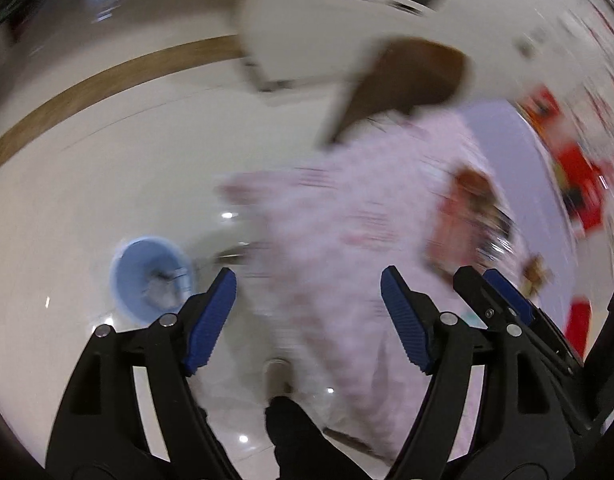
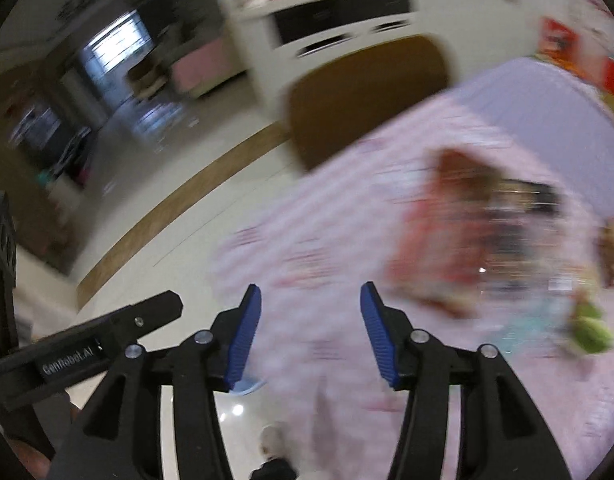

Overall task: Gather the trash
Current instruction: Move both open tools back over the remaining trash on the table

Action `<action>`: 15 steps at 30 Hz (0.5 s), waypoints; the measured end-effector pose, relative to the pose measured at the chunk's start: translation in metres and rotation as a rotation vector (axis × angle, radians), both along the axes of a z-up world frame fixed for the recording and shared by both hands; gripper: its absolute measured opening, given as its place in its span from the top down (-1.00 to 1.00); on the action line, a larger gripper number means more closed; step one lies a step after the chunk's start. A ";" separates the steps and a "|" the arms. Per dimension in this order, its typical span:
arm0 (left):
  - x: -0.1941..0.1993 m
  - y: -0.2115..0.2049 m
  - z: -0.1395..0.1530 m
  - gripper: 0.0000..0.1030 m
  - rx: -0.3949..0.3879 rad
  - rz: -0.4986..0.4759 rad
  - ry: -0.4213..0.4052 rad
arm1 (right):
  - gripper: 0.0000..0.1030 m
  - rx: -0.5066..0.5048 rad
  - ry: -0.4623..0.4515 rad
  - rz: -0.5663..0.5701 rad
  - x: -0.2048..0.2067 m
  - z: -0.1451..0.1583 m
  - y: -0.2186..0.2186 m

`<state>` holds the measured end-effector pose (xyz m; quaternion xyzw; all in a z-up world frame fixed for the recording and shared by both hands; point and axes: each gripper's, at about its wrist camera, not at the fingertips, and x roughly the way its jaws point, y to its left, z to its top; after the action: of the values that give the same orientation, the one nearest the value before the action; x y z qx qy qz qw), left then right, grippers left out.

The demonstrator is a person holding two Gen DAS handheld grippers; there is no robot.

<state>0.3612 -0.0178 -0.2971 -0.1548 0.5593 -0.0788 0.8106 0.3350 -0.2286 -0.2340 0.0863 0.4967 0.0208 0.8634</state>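
Here both tongs stand spread and pinch nothing: the left gripper and the right gripper hang over the near edge of the pink tablecloth. A blurred red wrapper lies on the cloth toward its right edge. A blue bin sits on the floor left of the table.

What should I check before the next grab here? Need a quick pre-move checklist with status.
1. Left gripper open and empty: ok, jaws spread, nothing between the pads.
2. Right gripper open and empty: ok, same.
3. Blue bin located: ok, on the floor left of the table, something pale already inside.
4. Trash target identified: cannot tell; a red wrapper and green item lie on the pink tablecloth, both heavily blurred.
5. Image sharp enough to aim: not ok, strong motion blur in both views.
6. Grippers clear of each other: ok, close side by side, not touching.
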 end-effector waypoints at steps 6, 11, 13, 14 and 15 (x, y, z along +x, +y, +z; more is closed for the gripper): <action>0.002 -0.133 -0.007 -0.45 -0.031 -0.210 0.039 | -0.29 -0.099 -0.014 -0.251 -0.044 0.009 -0.147; 0.002 -0.198 -0.033 -0.45 -0.097 -0.255 0.138 | -0.30 -0.061 0.080 -0.407 -0.073 -0.025 -0.223; 0.002 -0.212 -0.042 -0.45 -0.101 -0.245 0.151 | -0.30 -0.057 0.094 -0.419 -0.073 -0.037 -0.236; 0.004 -0.218 -0.046 -0.45 -0.103 -0.237 0.161 | -0.30 -0.056 0.097 -0.419 -0.075 -0.041 -0.239; 0.005 -0.222 -0.050 -0.45 -0.105 -0.229 0.170 | -0.30 -0.055 0.100 -0.417 -0.073 -0.044 -0.243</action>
<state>0.3662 -0.2399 -0.3472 -0.1384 0.6348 -0.1866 0.7369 0.2617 -0.4711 -0.2784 0.1647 0.5108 -0.1763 0.8252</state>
